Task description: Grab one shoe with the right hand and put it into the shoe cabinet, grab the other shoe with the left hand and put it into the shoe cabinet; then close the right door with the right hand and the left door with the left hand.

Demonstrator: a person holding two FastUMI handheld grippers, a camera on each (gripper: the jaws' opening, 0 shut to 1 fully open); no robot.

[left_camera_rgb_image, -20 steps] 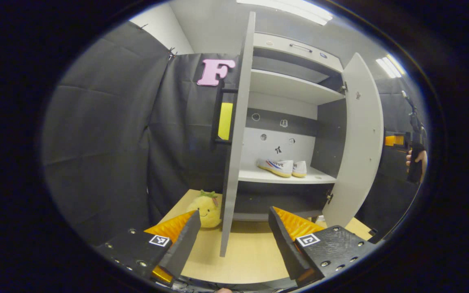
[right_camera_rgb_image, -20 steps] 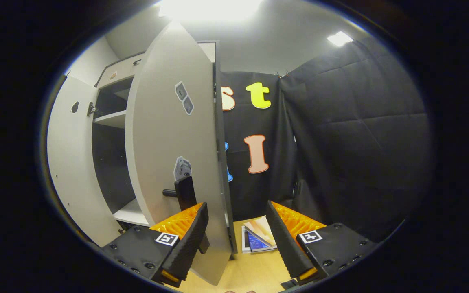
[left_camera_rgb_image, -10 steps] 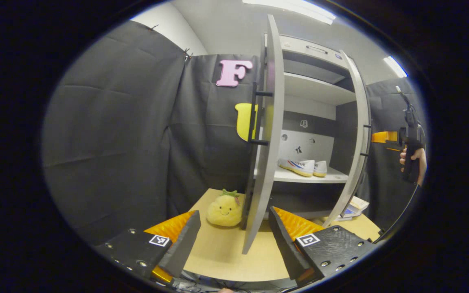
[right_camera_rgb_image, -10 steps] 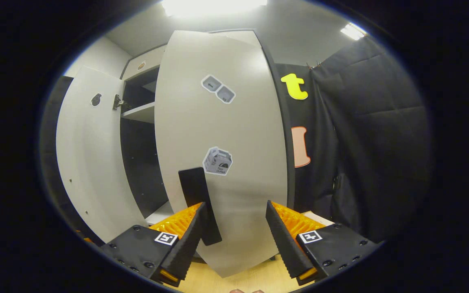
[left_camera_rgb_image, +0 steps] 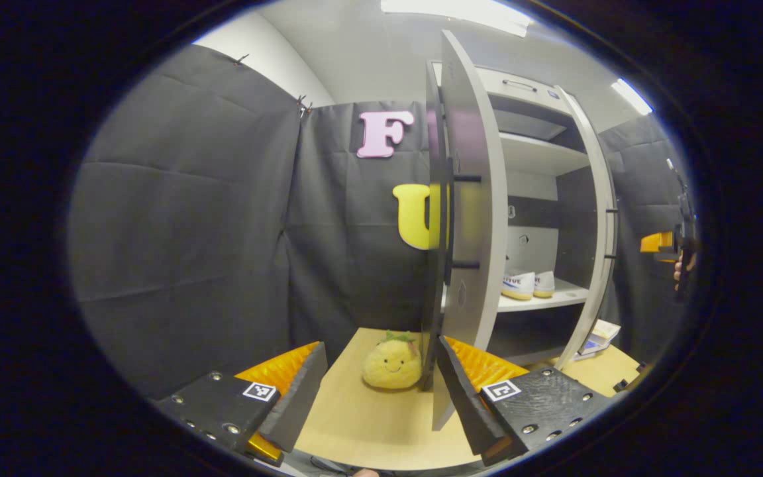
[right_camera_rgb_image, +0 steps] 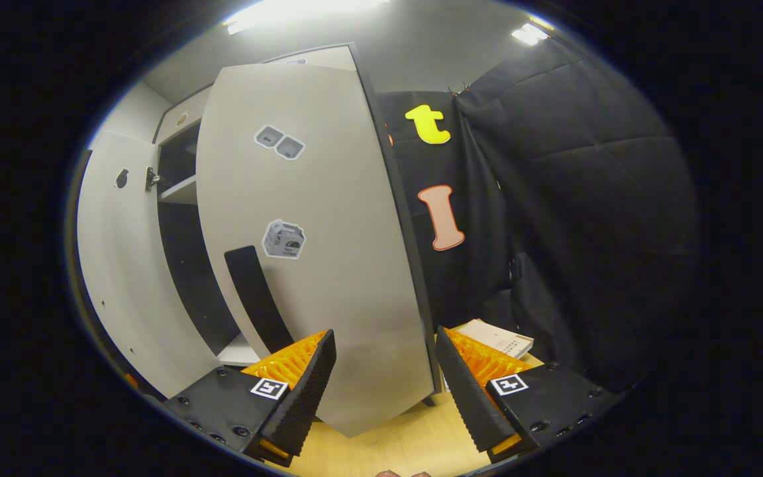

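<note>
Two white shoes (left_camera_rgb_image: pixel 527 285) sit side by side on a shelf (left_camera_rgb_image: pixel 544 303) of the grey shoe cabinet. In the left gripper view the left door (left_camera_rgb_image: pixel 477 218) stands nearly edge-on, its black handle (left_camera_rgb_image: pixel 451 222) on the outer face. My left gripper (left_camera_rgb_image: pixel 381 391) is open just outside that door, one finger close to its lower edge. The right door (right_camera_rgb_image: pixel 322 252) stands half shut, with a black handle (right_camera_rgb_image: pixel 259 298) on its front. My right gripper (right_camera_rgb_image: pixel 385 384) is open right in front of it, holding nothing. The right gripper (left_camera_rgb_image: pixel 666 242) is also at the far right in a hand.
A yellow plush toy (left_camera_rgb_image: pixel 391 363) sits on the wooden table (left_camera_rgb_image: pixel 368 424) beside the left door's foot. Books (right_camera_rgb_image: pixel 494 338) lie on the table to the right of the cabinet. Black cloth walls close in on both sides.
Both doors have swung toward shut. My left gripper has moved left, round to the left door's outer side. My right gripper has followed the right door's front.
</note>
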